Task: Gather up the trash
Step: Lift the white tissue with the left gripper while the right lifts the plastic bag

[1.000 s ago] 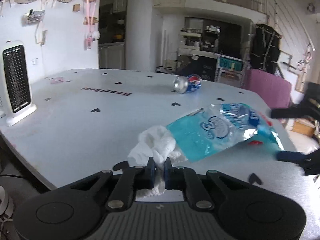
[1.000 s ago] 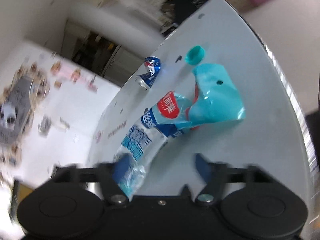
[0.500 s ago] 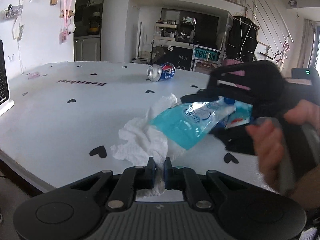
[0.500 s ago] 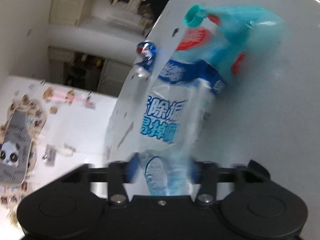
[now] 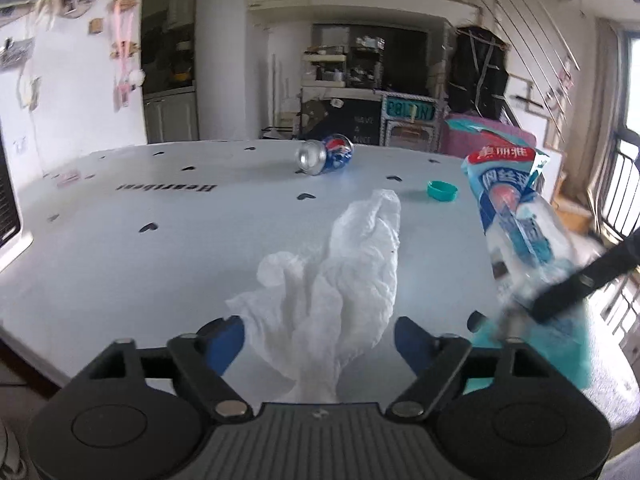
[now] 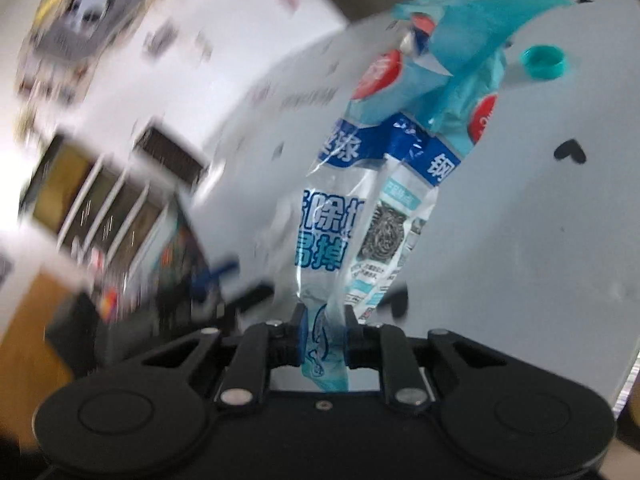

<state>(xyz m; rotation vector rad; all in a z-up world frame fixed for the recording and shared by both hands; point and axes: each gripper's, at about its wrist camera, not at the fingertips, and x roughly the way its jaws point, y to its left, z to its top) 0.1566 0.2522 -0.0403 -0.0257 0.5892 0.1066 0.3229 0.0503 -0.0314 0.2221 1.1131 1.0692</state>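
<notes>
White table (image 5: 160, 264) with little black hearts, dark kitchen shelves (image 5: 352, 64) behind, bright window (image 5: 624, 128) on the right.

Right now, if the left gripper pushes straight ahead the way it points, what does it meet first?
The crumpled white tissue: it already lies between the open left gripper fingers. Beyond it, bare table.

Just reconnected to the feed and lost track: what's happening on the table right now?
Trash pickup is under way. The right gripper is shut on the blue plastic wrapper and holds it up off the white table. The left gripper is open, its fingers either side of the crumpled white tissue, which lies on the table. A Pepsi can on its side and a teal bottle cap sit farther back, not yet collected.
</notes>
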